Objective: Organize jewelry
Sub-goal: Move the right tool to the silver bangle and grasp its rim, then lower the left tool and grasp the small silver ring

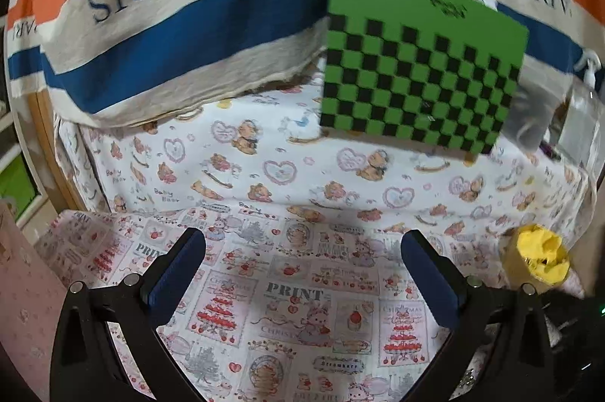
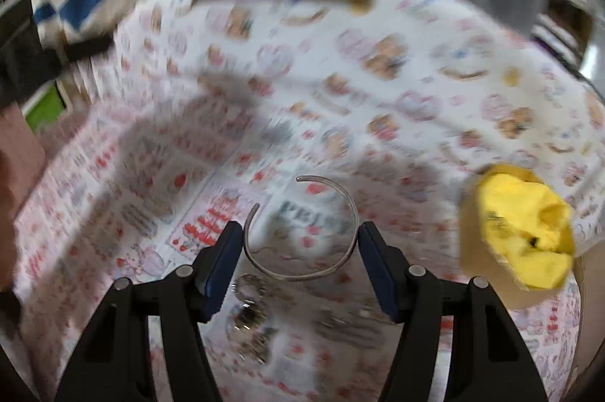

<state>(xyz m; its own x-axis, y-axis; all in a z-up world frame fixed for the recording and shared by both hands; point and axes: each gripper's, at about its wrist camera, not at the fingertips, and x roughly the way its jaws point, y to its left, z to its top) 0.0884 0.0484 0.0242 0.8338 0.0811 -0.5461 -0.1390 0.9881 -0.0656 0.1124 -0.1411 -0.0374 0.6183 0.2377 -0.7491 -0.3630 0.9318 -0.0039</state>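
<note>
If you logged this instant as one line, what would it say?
right hand-held gripper: jaws around bangle, grip unclear | left hand-held gripper: open, empty | yellow cloth: right of bangle

Tabletop: covered in a pink and white Christmas-print cloth.
Behind it: a white baby-bear cloth rising toward the back.
Backdrop: a striped fabric in orange, cream and blue, lettered PARIS, draped across the back.
Far left: a wooden frame edge with a green patch beyond.
Light: even, with soft shadows on the cloth.
</note>
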